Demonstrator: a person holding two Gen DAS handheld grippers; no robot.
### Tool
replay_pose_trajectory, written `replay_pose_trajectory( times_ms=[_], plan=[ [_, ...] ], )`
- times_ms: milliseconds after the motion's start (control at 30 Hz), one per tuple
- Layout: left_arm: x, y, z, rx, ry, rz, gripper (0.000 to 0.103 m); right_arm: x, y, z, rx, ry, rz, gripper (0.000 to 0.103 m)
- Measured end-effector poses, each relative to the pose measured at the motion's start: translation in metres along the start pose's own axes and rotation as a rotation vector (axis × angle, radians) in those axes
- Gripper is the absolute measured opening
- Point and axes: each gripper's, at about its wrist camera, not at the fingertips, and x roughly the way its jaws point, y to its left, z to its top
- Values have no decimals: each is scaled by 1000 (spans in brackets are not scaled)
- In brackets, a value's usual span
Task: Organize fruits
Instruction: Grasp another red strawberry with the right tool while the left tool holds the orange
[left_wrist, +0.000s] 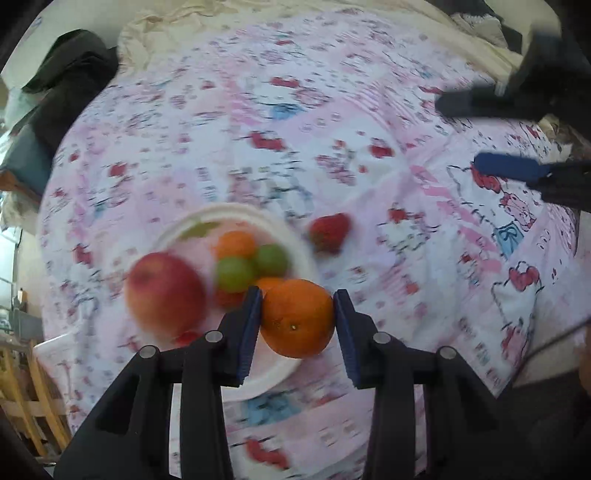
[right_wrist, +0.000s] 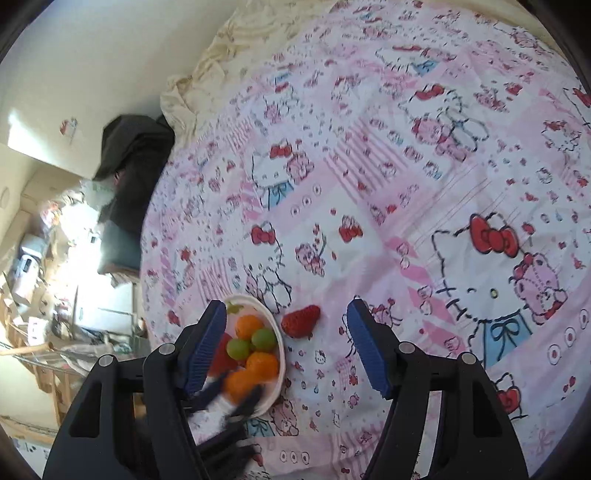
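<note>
**Orange gripped above the plate**

The left claw (left_wrist: 297, 320) was clamped on a round orange (left_wrist: 297, 318), low centre, over the white plate (left_wrist: 236, 214). The right claw (right_wrist: 286, 332) stood open and empty near a red strawberry (right_wrist: 300, 320) on the pink patterned bedsheet (right_wrist: 369, 147).

Left tool (left_wrist: 297, 317) clamped; right tool (right_wrist: 286, 345) agape.

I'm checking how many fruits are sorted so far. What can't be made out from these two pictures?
- Left wrist view: motion blur smears the white bowl; the apple and green fruits lack detail.
- Left wrist view: the orange, clamped in the left gripper, hides the fruit behind it.
- Right wrist view: the right gripper's finger and the blurred left gripper cover part of the bowl, so no full count.
</note>
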Motion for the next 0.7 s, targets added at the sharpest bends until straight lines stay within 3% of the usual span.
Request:
replay_pose_trajectory(
  times_ms=[300,500,667,700],
  plan=[
    [-15,77,-26,-129,-4,-8,35,66,19,-16,-48,147,-74,70],
    [-16,100,-38,-152,-17,-30,35,111,12,-20,44,221,-125,69],
    [-9,114,-45,-202,-3,-58,35,139,10,-21,58,269,-197,52],
    [-6,118,-46,-216,3,-66,35,143,10,-22,60,273,-204,44]
  ],
)
